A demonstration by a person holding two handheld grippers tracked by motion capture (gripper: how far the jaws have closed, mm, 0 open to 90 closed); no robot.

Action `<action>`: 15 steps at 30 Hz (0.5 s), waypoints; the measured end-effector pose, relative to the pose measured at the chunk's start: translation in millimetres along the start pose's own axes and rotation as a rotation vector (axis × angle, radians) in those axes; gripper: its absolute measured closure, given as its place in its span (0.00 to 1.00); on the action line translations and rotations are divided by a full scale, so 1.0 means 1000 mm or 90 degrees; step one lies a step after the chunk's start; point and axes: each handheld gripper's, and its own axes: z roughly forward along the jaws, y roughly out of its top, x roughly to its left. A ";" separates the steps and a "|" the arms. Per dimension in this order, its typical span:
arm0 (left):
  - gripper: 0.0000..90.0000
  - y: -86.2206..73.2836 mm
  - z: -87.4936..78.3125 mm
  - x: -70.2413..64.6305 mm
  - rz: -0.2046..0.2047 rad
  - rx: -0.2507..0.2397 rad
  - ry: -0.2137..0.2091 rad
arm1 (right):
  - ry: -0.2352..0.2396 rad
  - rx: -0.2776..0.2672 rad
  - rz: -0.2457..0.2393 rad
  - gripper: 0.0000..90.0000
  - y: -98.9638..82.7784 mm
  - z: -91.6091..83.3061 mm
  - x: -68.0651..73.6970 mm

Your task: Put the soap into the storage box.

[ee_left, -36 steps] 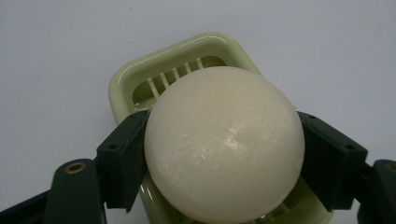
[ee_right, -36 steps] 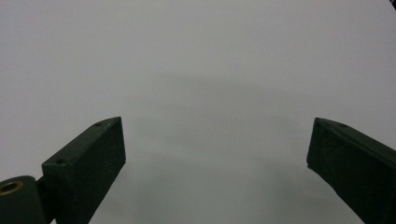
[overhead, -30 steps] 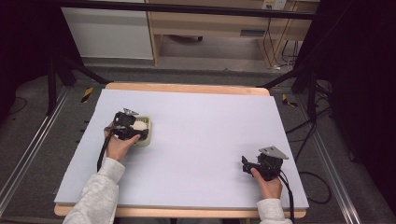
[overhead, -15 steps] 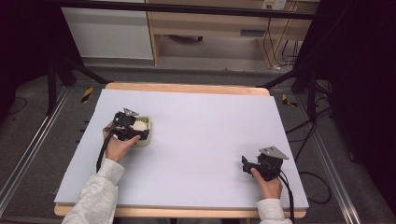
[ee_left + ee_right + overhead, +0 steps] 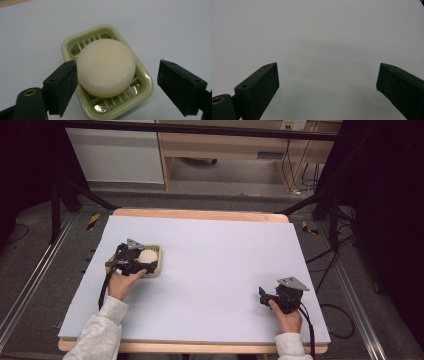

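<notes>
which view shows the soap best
The left gripper view: the round cream soap sits close up in its green slatted dish, between the open jaws of the left gripper. In the high view the soap is a small pale spot beside that gripper. The right gripper view looks at bare table.

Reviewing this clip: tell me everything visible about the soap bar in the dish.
The soap bar is a round, thick, cream-coloured puck with a matte, slightly pitted top and rounded edge. It lies flat on the slatted floor of a pale green dish, at the table's left. The open left claw straddles it, one jaw at its edge, the other clear.
</notes>
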 end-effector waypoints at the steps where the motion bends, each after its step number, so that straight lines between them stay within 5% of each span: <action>1: 0.19 -0.001 -0.002 -0.001 0.001 -0.002 -0.001 | 0.000 0.000 0.000 0.05 0.000 0.000 0.000; 15: 0.24 -0.038 -0.033 0.005 -0.006 -0.063 -0.006 | -0.003 -0.008 0.000 0.05 0.000 -0.001 -0.001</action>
